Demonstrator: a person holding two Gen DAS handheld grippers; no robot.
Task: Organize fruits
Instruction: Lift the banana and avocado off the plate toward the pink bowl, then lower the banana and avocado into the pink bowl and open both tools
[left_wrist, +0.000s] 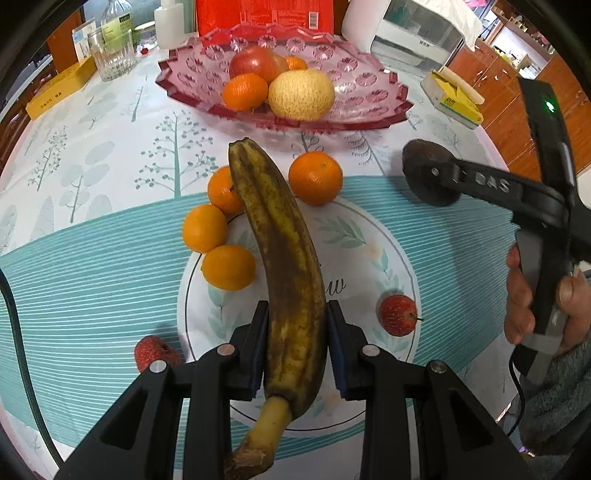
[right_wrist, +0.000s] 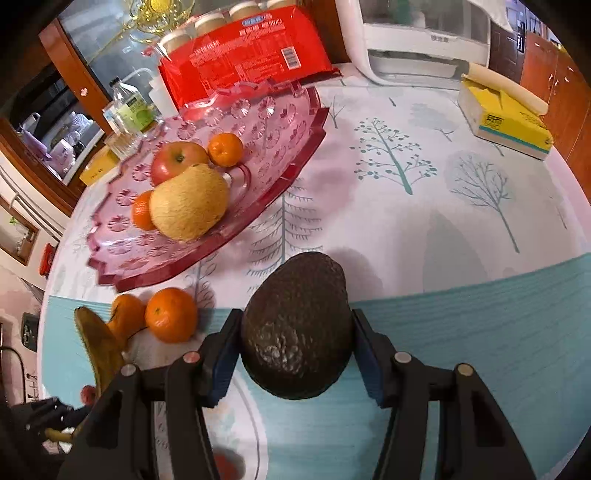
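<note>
My left gripper (left_wrist: 297, 314) is shut on a long, brown-spotted banana (left_wrist: 284, 258) near its stem, and the banana points away toward the pink glass dish (left_wrist: 369, 110). The dish holds an apple (left_wrist: 255, 62), a yellow pear (left_wrist: 301, 94) and mandarins. Several loose mandarins (left_wrist: 316, 177) lie on the tablecloth beside the banana, along with two small red fruits (left_wrist: 398, 314). In the right wrist view, my right gripper (right_wrist: 295, 332) has its blue pads against both sides of a dark avocado (right_wrist: 299, 332). The dish (right_wrist: 280, 122) lies beyond it to the left.
A person's hand (left_wrist: 535, 306) holds the right gripper's handle. A drinking glass (left_wrist: 110, 53), a yellow box (left_wrist: 59, 92), a red package (right_wrist: 243, 55), a white appliance (right_wrist: 417, 33) and a tissue box (right_wrist: 506, 122) stand around the far table edge.
</note>
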